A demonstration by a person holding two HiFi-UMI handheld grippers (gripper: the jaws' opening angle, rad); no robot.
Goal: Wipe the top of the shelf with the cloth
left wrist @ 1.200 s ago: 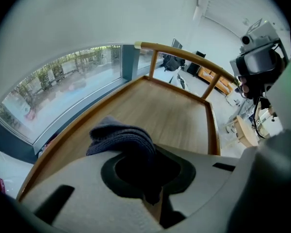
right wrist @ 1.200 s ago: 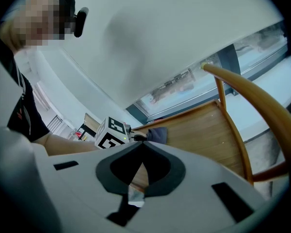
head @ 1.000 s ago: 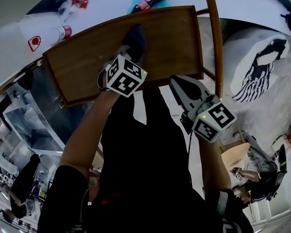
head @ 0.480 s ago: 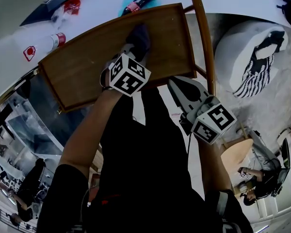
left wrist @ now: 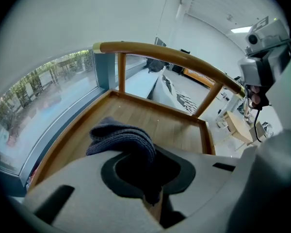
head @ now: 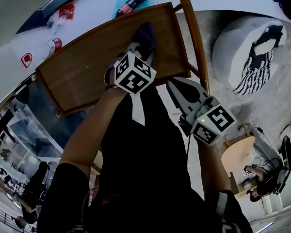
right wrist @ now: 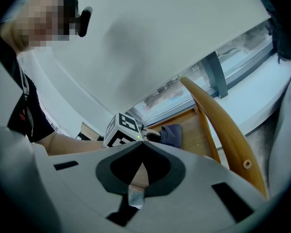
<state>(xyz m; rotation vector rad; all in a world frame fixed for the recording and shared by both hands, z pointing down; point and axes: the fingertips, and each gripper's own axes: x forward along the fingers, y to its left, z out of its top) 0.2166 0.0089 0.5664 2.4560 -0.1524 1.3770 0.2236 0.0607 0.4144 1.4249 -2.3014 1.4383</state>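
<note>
The left gripper [head: 136, 47] is squeezing the bunched dark cloth [left wrist: 120, 136] on the shelf top [head: 82, 72] near its far edge, the right gripper [head: 177, 86] is waiting closed and empty, and the cloth might slip out if it catches on the raised rim [left wrist: 160, 109].

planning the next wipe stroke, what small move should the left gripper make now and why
Probably slide the left gripper toward the person's left, pressing down. Its jaws are shut on the dark cloth, which lies on the shelf top right of the middle, and the widest stretch of bare wood lies to its left.
</note>
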